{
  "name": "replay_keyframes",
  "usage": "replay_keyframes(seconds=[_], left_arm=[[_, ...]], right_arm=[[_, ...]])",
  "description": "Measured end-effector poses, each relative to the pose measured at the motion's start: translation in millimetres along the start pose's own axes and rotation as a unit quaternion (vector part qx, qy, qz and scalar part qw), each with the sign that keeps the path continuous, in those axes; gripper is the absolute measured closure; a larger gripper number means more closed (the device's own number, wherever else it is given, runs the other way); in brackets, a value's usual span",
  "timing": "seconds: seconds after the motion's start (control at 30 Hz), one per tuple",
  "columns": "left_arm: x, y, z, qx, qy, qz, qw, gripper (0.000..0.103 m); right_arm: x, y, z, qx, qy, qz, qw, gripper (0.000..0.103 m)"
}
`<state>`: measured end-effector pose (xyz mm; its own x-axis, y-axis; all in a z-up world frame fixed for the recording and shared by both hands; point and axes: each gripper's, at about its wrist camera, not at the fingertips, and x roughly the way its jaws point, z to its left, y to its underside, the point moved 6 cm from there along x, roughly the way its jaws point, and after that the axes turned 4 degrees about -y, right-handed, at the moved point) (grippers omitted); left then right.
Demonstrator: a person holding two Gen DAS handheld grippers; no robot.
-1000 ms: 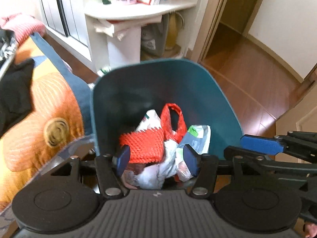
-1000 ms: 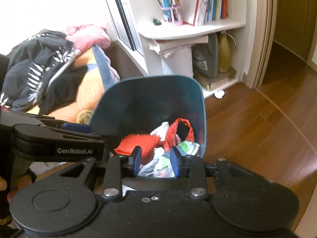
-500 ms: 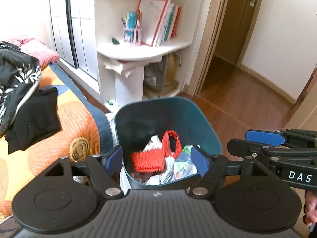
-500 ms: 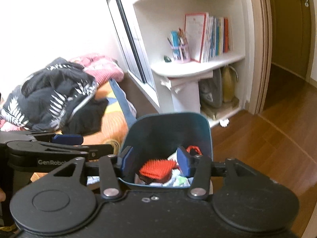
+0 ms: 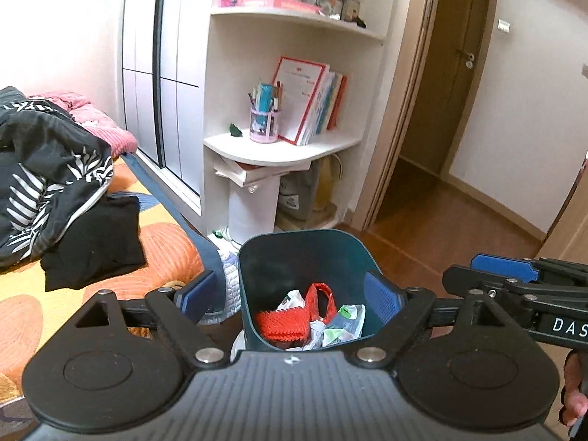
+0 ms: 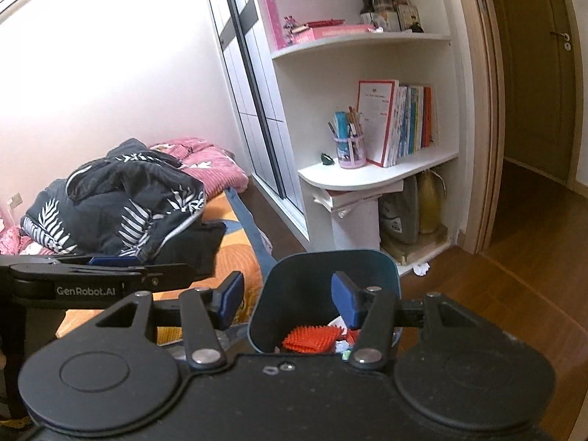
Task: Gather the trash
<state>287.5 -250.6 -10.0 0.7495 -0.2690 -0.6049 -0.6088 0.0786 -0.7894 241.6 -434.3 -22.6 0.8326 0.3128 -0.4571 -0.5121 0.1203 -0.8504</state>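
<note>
We hold both claws above and short of the teal trash bin (image 5: 305, 257), which stands on the wood floor (image 5: 433, 257) between the bed (image 5: 161, 250) and the white corner shelf (image 5: 279, 150). In the left wrist view the bin sits at six o'clock, framed by our left gripper (image 5: 290, 294), whose blue pads have just been spreading and now stand wide with nothing between them; they only straddle the bin from a distance, touching neither wall. The right gripper (image 6: 286, 297) has also just been opening. Its jaws are parted and empty, one pad seen against the bin's mouth, the other over the bed's edge.

The collected trash lies low inside the bin: a red foam net sleeve (image 5: 283, 325), a red bag handle (image 5: 321, 299) and crumpled white and green wrappers (image 5: 338, 325). We judge that both claws gape because their loads have been let go.

One crumpled white scrap (image 6: 420, 268) lies on the floor by the shelf base, at about two o'clock from the bin in the right wrist view. It looks like the next thing to collect.
</note>
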Motion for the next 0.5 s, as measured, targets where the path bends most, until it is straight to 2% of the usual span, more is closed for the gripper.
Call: replay_keyframes(seconds=[0.07,0.1,0.5], left_arm=[[-7,2,3,0.0,-0.001,-0.005,1.0,0.004],[-12,4,5,-0.002,-0.004,-0.01,0.9999,0.002],[-42,20,14,-0.015,-0.002,-0.013,0.9998,0.002]], right_arm=[[-3,2,4,-0.002,-0.001,-0.004,1.0,0.05],[-5,3,6,-0.004,-0.001,-0.007,1.0,0.05],[-21,15,21,-0.011,0.01,-0.029,0.999,0.05]])
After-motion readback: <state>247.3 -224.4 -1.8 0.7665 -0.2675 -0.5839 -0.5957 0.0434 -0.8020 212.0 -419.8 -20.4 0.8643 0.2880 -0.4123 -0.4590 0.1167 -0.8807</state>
